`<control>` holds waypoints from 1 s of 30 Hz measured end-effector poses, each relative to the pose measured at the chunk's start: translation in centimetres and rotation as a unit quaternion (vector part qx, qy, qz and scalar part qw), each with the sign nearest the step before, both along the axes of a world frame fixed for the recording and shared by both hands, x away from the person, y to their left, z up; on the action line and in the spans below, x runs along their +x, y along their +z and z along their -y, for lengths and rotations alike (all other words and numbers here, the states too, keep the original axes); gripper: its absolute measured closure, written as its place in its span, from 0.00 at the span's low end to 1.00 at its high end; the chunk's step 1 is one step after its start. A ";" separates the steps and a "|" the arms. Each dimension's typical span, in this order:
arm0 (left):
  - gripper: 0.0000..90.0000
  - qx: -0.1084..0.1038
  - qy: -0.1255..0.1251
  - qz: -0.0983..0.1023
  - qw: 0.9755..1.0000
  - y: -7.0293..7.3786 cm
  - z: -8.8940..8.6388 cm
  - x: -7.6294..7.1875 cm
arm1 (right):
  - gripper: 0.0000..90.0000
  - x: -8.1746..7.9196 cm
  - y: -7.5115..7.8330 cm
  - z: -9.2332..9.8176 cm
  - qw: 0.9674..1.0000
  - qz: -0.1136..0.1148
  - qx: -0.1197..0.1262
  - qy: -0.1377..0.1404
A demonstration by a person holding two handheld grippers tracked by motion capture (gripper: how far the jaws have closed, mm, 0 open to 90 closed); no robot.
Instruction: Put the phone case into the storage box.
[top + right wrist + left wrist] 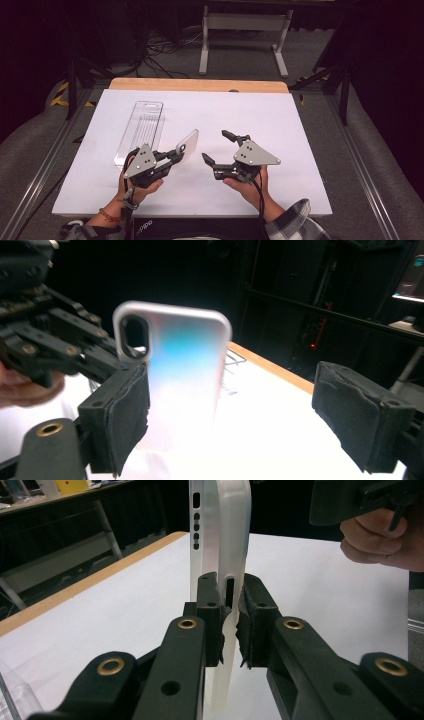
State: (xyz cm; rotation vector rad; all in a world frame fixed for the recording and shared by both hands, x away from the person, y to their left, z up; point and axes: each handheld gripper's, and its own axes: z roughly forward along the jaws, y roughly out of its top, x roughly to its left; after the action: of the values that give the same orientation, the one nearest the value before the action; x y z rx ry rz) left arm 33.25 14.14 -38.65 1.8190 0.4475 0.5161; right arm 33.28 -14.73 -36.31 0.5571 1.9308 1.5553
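A translucent white phone case [188,143] is held off the table, tilted up, with my left gripper [175,154] shut on its lower edge. In the left gripper view the case [225,545] stands edge-on between the two pads [210,610], its button cut-outs facing left. My right gripper [220,146] is open just right of the case, its jaws spread wide. In the right gripper view the case [175,375] shows its back with the camera hole at upper left, closer to the left pad [122,415] than to the right one.
A clear plastic package tray [140,130] lies on the white table top [280,125] at the left, behind my left hand. The wooden table edge [200,85] runs along the far side. Cables and a white stand frame [245,30] sit on the floor beyond.
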 end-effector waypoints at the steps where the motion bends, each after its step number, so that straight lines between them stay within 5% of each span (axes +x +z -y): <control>1: 0.91 0.000 0.000 -0.001 1.000 0.0 -0.1 0.0 | 0.18 0.0 -0.1 0.1 1.000 -0.001 -0.005 -0.001; 11: 0.91 0.001 0.000 0.003 1.000 0.3 -0.6 0.2 | 0.19 -0.1 -1.1 1.0 0.999 0.009 -0.034 -0.013; 30: 0.91 -0.012 -0.015 0.010 1.000 1.2 -0.8 1.3 | 0.17 -0.8 -2.5 3.5 0.997 -0.010 -0.067 -0.033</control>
State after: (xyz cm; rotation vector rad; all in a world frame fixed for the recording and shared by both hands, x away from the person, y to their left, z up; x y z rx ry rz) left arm 34.56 14.96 -37.48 1.7928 0.4100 0.5048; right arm 32.46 -18.20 -38.81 0.5750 1.9932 1.3727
